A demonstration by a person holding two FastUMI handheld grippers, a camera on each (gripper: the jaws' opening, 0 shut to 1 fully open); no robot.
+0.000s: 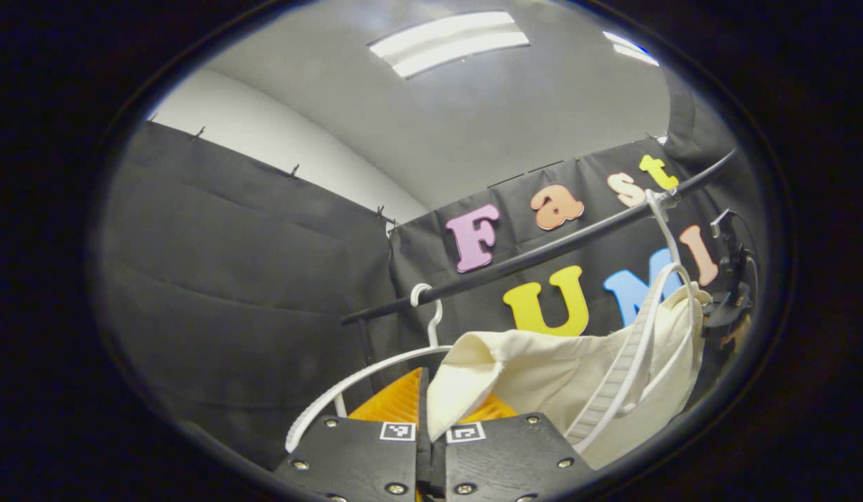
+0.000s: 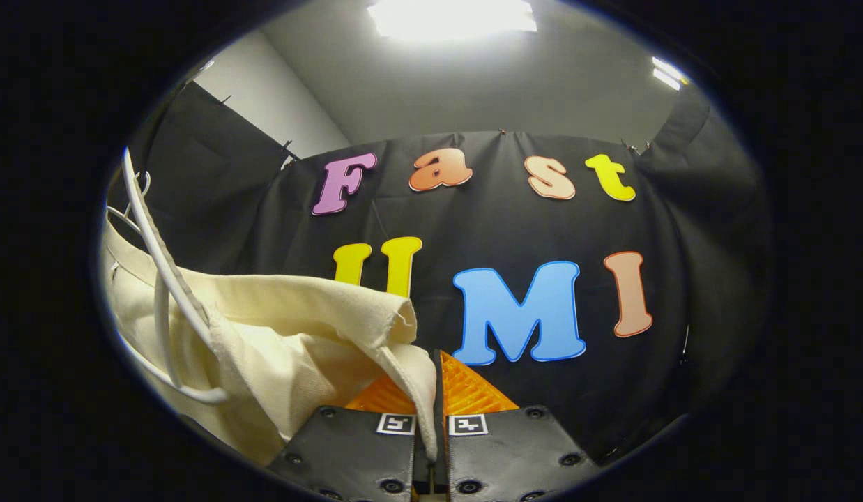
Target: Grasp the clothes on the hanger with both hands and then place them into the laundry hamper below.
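I am tilting both grippers upward toward the ceiling. My left gripper (image 1: 429, 397) is clenching a fold of the cream garment (image 1: 543, 376), fingers pressed together on the cloth; the garment is hanging on a white hanger (image 1: 634, 348) from the black rail (image 1: 543, 254). My right gripper (image 2: 435, 390) is pinching the garment's other edge (image 2: 292, 328), its fingers closed on it.

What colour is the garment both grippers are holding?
Cream, a plain off-white with no pattern. The garment shows best in the right gripper view.
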